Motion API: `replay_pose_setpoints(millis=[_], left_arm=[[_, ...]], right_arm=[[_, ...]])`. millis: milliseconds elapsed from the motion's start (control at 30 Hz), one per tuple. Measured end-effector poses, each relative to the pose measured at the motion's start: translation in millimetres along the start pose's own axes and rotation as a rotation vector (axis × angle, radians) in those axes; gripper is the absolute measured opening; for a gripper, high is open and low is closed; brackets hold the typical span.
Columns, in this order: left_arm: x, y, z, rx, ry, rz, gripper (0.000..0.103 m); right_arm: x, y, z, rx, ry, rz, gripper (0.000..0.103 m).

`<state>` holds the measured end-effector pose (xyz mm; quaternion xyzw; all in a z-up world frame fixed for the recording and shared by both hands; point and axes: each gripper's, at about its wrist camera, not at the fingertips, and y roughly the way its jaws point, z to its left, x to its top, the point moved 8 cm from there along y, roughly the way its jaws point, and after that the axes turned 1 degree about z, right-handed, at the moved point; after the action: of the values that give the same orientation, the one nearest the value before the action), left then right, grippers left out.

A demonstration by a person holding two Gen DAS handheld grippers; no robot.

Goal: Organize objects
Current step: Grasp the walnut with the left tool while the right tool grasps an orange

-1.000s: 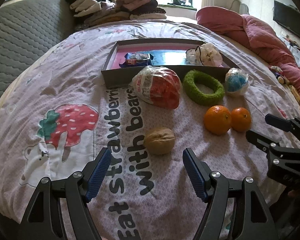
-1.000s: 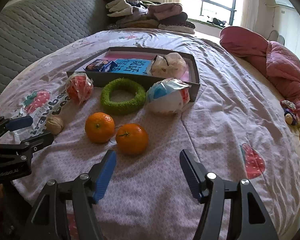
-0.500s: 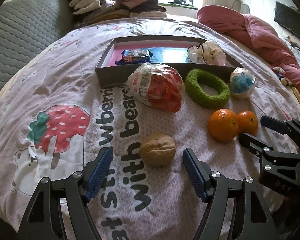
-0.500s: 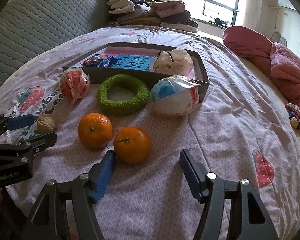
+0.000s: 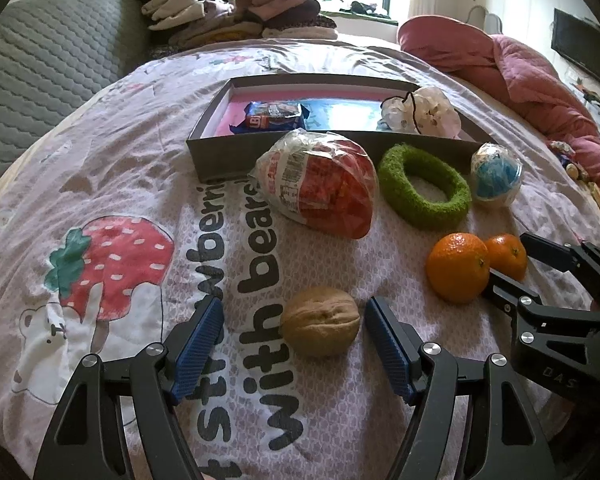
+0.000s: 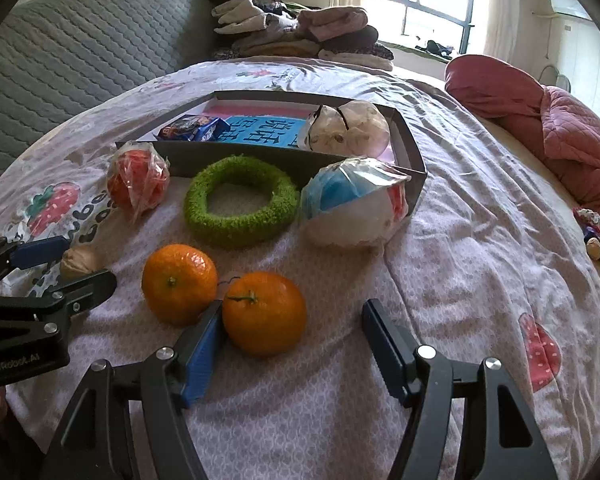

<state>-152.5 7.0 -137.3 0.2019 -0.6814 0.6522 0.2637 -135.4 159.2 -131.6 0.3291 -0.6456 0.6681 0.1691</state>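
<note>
A walnut (image 5: pixel 320 326) lies on the bedspread between the fingers of my open left gripper (image 5: pixel 294 328), untouched. Two oranges lie side by side. The right orange (image 6: pixel 265 312) sits between the fingers of my open right gripper (image 6: pixel 292 334), close to the left finger. The left orange (image 6: pixel 179 282) is just outside that finger. Behind them lie a green fuzzy ring (image 6: pixel 240 205), a red bagged item (image 5: pixel 320 186) and a blue-and-white bagged ball (image 6: pixel 354 205). A grey tray (image 6: pixel 414 156) holds a snack packet (image 6: pixel 192 130) and a white pouch (image 6: pixel 348 128).
Folded clothes (image 6: pixel 296 32) are stacked at the head of the bed. A pink quilt (image 6: pixel 560 128) lies bunched at the right. A grey padded headboard (image 6: pixel 60 64) runs along the left. Small items (image 6: pixel 594 236) lie at the bed's right edge.
Both grippers have moved forward. The walnut now sits between the left fingers and the right orange between the right fingers. Both stay open.
</note>
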Motion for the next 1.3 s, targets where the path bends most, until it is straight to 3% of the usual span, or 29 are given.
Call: replay_pose_setpoints(millis=[333, 500, 667, 933, 1300], left_arm=[[3.0, 5.2, -2.3, 0.027, 0.010, -0.025, 0.073], [2.8, 4.5, -5.9, 0.026, 0.026, -0.039, 0.051], [-0.2, 1.8, -11.7, 0.015, 0.039, -0.043, 0.036], [-4.4, -2.5, -15.3, 0.022, 0.043, -0.044, 0.036], [-10.0, -17.0, -17.8, -0.002, 0.024, -0.034, 0.036]], right_arm=[[-0.1, 1.4, 0.6, 0.006, -0.003, -0.025, 0.067], [-0.7, 0.1, 3.1, 0.018, -0.010, -0.032, 0.060], [-1.8, -1.4, 4.9, 0.022, -0.020, -0.034, 0.055], [-5.5, -7.8, 10.9, 0.046, -0.023, -0.030, 0.039], [-10.2, -21.2, 6.9, 0.061, 0.004, -0.027, 0.039]])
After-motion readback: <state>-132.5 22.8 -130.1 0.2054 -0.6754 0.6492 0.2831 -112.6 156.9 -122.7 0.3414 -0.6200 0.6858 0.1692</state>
